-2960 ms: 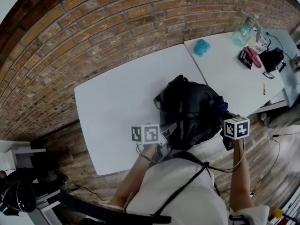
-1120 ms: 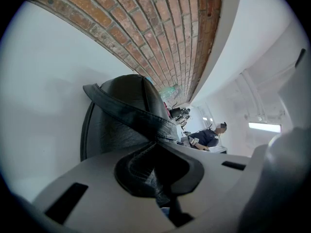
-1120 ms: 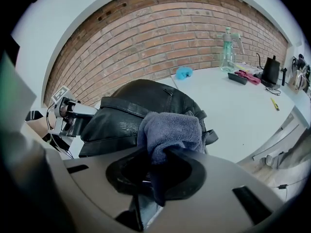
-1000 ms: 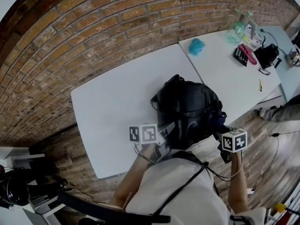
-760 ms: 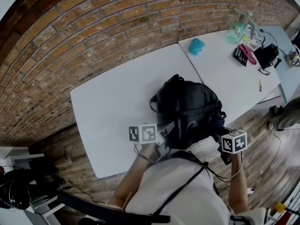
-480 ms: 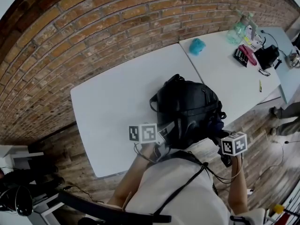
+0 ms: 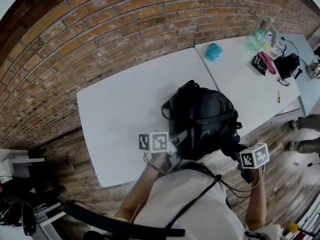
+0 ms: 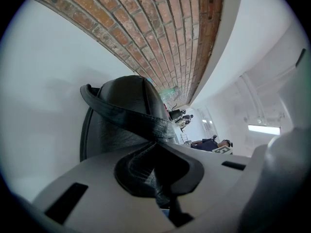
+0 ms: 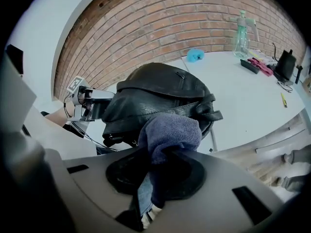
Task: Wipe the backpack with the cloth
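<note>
A black leather backpack [image 7: 200, 116] lies on the near part of the white table [image 7: 120, 109], its lower end hanging over the front edge. My left gripper [image 7: 176, 143] is shut on a fold of the backpack [image 8: 138, 169] at its near left side. My right gripper [image 7: 236, 151] is off the table's front edge at the backpack's lower right, shut on a blue-grey cloth [image 9: 167, 137] that bunches out ahead of the jaws. The cloth sits just short of the backpack [image 9: 160, 98] in the right gripper view; I cannot tell if they touch.
A second white table [image 7: 250, 79] adjoins on the right, carrying a teal cloth [image 7: 215, 51], a spray bottle [image 7: 260, 31], a calculator [image 7: 260, 63], a pink item and a black bag [image 7: 289, 64]. A brick wall runs behind. Wooden floor lies below the front edge.
My right gripper with the cloth has slid down and back along the backpack's right side, ending off the table's front edge. The left gripper has held still on the backpack.
</note>
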{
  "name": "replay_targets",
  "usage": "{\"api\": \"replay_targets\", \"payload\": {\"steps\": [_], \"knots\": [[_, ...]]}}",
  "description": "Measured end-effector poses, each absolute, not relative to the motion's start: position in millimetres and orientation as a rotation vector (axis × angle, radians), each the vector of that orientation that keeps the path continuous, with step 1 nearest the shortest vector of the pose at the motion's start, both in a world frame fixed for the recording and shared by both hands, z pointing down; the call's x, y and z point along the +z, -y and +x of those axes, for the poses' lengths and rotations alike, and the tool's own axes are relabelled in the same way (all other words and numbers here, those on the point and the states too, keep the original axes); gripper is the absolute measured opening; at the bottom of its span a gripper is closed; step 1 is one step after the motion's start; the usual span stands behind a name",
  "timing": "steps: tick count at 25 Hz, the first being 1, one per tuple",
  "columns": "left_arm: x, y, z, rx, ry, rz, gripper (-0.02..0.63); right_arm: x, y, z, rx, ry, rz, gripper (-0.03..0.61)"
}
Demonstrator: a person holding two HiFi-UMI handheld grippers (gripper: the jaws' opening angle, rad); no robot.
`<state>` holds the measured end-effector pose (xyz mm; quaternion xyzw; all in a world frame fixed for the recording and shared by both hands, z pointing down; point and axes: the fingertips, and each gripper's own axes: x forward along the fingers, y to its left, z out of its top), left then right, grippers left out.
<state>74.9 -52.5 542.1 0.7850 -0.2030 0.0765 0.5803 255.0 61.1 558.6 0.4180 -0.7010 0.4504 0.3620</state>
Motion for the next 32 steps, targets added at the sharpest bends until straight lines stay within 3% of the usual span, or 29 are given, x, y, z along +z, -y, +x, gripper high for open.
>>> {"api": "replay_targets", "payload": {"steps": [12, 23, 32], "knots": [[530, 54, 72, 0.172, 0.510, 1.876, 0.003, 473, 0, 263, 0.998, 1.947, 1.252, 0.077], [425, 90, 60, -0.115, 0.495, 2.094, 0.003, 393, 65, 203, 1.022, 2.500, 1.262, 0.075], [343, 109, 23, -0.319, 0.452, 2.161, 0.003, 338, 90, 145, 1.186, 2.917, 0.963, 0.077]]}}
